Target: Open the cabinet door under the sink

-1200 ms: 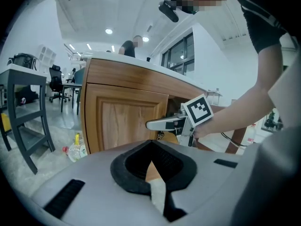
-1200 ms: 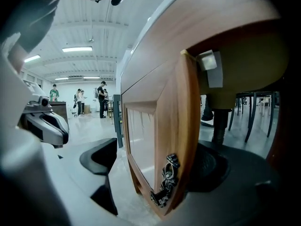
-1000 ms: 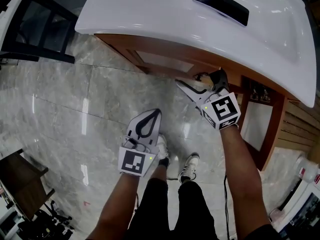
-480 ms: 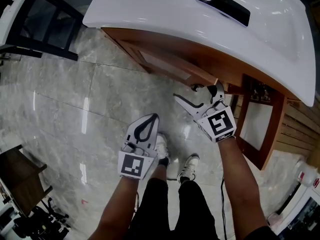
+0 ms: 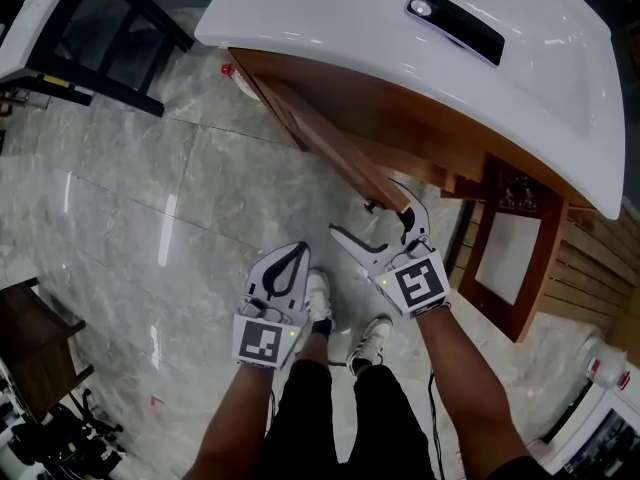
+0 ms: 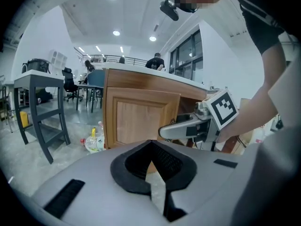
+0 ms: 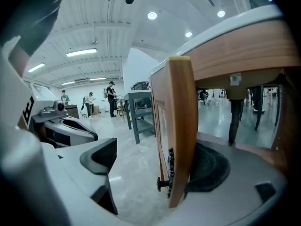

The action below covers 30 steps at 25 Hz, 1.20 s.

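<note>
Under the white sink top [image 5: 330,28] the wooden cabinet door [image 5: 330,148] stands swung out towards me. My right gripper [image 5: 372,213] is open, and the door's free edge [image 7: 181,135] sits between its jaws. The right finger [image 7: 209,166] is hooked behind the door; the left finger [image 7: 101,157] stands apart in front. The small dark knob [image 7: 162,183] shows on the door's face. My left gripper [image 5: 295,253] hangs shut and holds nothing, left of the right one and above my shoes. In the left gripper view the shut left gripper [image 6: 151,164] faces the door panel [image 6: 141,121].
A dark metal stand [image 5: 100,38] stands on the marble floor at the upper left. Bottles [image 6: 94,140] lie on the floor by the cabinet's far corner. Another framed door [image 5: 510,248] hangs open at the right. Dark furniture [image 5: 30,348] sits at the lower left.
The cabinet door has swung further out from the cabinet, and the right gripper has come back towards me with the door's edge. The left gripper has hardly moved.
</note>
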Each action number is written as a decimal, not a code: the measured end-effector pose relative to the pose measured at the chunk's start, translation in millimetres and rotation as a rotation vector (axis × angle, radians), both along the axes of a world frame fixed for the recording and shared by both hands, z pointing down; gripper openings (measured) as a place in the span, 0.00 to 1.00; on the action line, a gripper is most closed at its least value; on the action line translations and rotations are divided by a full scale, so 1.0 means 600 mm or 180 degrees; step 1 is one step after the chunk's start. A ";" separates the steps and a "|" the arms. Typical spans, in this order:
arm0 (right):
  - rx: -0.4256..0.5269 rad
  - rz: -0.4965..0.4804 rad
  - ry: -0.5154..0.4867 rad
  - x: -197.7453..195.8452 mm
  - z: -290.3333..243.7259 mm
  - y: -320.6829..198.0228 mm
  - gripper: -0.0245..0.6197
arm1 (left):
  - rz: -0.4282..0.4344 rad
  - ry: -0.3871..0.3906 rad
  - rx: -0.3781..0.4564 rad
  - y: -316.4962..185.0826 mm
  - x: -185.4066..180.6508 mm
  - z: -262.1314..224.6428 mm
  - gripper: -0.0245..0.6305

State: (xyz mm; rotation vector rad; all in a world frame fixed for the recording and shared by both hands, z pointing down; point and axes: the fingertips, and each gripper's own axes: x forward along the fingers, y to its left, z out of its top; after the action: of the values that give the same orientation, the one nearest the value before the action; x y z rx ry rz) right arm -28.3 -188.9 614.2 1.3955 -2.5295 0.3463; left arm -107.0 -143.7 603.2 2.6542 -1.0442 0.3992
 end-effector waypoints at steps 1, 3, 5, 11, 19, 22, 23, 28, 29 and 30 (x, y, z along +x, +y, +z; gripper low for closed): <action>0.0017 -0.0019 -0.0009 -0.008 -0.002 0.004 0.71 | -0.0009 -0.0024 -0.0003 0.005 -0.006 0.001 0.07; 0.0073 -0.0088 0.0005 -0.024 -0.006 0.014 0.71 | -0.0022 -0.0073 0.0006 0.014 -0.017 0.003 0.07; 0.0065 -0.0123 -0.0001 -0.036 -0.008 0.022 0.71 | -0.0055 -0.0107 0.0006 0.022 -0.029 0.006 0.07; 0.0046 -0.0160 0.0042 -0.049 -0.008 0.032 0.71 | -0.0171 -0.0197 0.0033 0.039 -0.062 0.012 0.07; -0.0136 0.0007 -0.0037 -0.102 -0.015 0.050 0.71 | -0.0487 -0.0131 0.0037 0.042 -0.117 -0.009 0.07; -0.0177 -0.0038 -0.0107 -0.140 -0.017 0.059 0.71 | -0.0578 -0.0128 -0.0009 0.049 -0.137 0.002 0.07; -0.0214 -0.0036 -0.0131 -0.153 -0.016 0.064 0.71 | -0.0611 -0.0133 -0.0032 0.053 -0.145 0.006 0.07; -0.0243 -0.0132 -0.0162 -0.195 -0.018 0.075 0.71 | -0.0695 -0.0233 -0.0031 0.059 -0.175 0.014 0.07; -0.0235 -0.0214 -0.0154 -0.208 -0.018 0.077 0.71 | -0.0716 -0.0243 -0.0011 0.056 -0.182 0.013 0.07; -0.0232 -0.0286 -0.0154 -0.222 -0.017 0.079 0.71 | -0.0749 -0.0249 0.0000 0.053 -0.191 0.012 0.07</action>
State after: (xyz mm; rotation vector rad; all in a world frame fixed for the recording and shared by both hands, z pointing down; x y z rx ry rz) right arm -161.7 -141.7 603.7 1.2572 -2.5806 0.4559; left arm -221.6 -111.6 610.4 2.4941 -1.3617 0.4547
